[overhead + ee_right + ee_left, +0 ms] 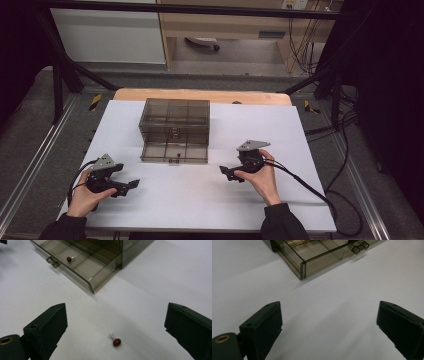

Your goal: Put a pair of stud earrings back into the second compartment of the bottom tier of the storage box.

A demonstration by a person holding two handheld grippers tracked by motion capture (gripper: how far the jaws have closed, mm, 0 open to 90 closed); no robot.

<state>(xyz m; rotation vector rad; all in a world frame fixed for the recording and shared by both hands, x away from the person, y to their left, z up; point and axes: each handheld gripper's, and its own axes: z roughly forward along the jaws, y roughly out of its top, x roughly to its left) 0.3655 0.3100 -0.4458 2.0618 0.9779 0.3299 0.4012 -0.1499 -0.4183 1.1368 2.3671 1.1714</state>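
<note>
Biggest thing first: the white table (210, 200) took up most of the frame, w/ a smoky see-through drawer box (174, 120) sitting toward the far middle, its bottom drawer (174, 151) pulled out toward the person. Left gripper (131, 185) sat on the table down at the near left, jaws spread wide w/ nothing between them, pointing roughly at the drawer's corner. Right gripper (224, 171) was near the drawer's right front, jaws also wide and empty. In the right gripper view a small red-headed pin (116, 341) lay on bare table between and just ahead of the jaws, not touching either one, its thin metal shank pointing up-left. A second red pin (69, 259) was already inside the drawer, in a compartment behind the knobs (52, 262). My guess is the step in hand was grabbing that loose pin, prob to drop it in w/ the other. To do it well imo: come down w/ the pads straddling the red head, get low to the table before squeezing, and close slowly, bc a round head that tiny will likely squirt out sideways if clipped off-center.
</note>
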